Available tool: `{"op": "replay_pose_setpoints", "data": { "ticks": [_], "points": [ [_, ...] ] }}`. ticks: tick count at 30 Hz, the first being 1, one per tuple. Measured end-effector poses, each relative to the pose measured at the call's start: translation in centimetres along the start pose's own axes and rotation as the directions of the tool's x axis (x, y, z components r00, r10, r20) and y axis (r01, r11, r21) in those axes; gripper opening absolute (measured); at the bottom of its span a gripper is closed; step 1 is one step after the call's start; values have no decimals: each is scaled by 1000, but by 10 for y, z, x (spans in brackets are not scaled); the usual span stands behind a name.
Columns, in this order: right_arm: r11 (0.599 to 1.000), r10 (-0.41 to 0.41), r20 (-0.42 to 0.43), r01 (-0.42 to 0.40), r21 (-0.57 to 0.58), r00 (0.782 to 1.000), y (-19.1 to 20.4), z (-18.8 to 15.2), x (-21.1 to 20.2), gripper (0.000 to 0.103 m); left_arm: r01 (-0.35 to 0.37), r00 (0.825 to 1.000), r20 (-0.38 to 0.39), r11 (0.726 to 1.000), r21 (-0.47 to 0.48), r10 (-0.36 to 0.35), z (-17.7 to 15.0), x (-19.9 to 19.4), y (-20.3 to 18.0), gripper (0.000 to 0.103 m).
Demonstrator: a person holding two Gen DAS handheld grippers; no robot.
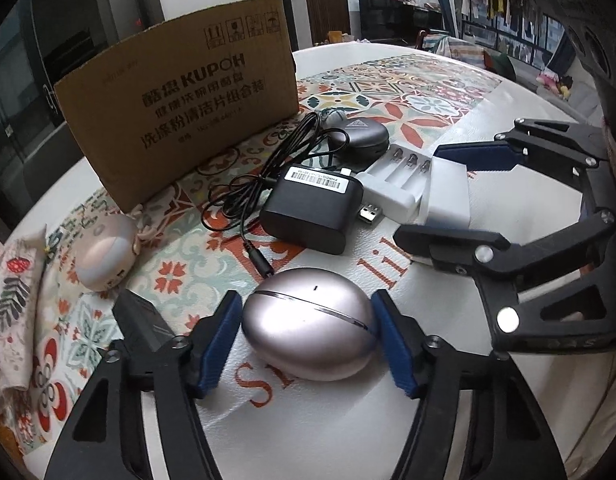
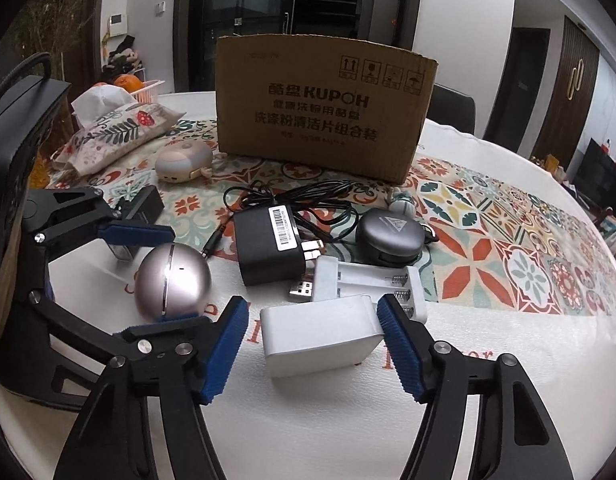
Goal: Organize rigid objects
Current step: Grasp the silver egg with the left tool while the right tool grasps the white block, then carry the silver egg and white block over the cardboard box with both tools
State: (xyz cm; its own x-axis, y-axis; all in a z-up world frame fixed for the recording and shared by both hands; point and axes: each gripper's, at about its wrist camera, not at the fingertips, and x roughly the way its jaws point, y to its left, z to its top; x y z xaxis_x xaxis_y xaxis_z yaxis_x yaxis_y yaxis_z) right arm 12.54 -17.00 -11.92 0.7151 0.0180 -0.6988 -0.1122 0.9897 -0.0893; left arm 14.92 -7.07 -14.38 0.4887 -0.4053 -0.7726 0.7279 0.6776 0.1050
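Observation:
A pinkish metallic egg-shaped case (image 1: pixel 308 332) lies on the white table cover. My left gripper (image 1: pixel 308 298) has both blue pads against its sides, shut on it; the right wrist view shows the same grip (image 2: pixel 184 276) on the case (image 2: pixel 172 280). A white plug block (image 2: pixel 320 336) sits between the pads of my right gripper (image 2: pixel 314 304). Its right pad touches the block, while a strip of table shows at the left pad, so it stands open. In the left wrist view the right gripper (image 1: pixel 420 194) brackets that block (image 1: pixel 448 196).
An open cardboard box (image 2: pixel 324 112) stands behind the items. Between lie a black adapter (image 2: pixel 268 244) with its coiled cable, a white battery charger (image 2: pixel 372 280), a grey round case (image 2: pixel 390 232), a small pink gadget (image 2: pixel 184 160), a black block (image 2: pixel 144 204) and a patterned tissue pouch (image 2: pixel 116 132).

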Motion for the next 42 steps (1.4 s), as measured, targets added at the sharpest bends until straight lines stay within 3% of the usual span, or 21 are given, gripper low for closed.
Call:
{"op": "replay_pose_setpoints", "data": {
  "ticks": [2,12,22,33,42],
  "points": [
    [1000,-7,4,7,6,1000,-2,0,-1,60,-3,1000,-5,1000,-9,3,1,0,0,64],
    [1000,16,9,-16,26,1000,-7,1,-7,59,-60,998,-5,993,-102,60,-1,-12,1,64],
    [998,10,51,-13,57,999,-15,7,-23,59,-110,992,35,961,-254,123,2,-35,5,64],
    [996,-17,118,6,93,993,-29,24,-42,59,-185,967,95,912,-367,235,27,-64,13,64],
    [993,-23,189,0,119,982,-40,57,-52,59,-201,947,149,885,-421,286,54,-85,32,64]
  ]
}}
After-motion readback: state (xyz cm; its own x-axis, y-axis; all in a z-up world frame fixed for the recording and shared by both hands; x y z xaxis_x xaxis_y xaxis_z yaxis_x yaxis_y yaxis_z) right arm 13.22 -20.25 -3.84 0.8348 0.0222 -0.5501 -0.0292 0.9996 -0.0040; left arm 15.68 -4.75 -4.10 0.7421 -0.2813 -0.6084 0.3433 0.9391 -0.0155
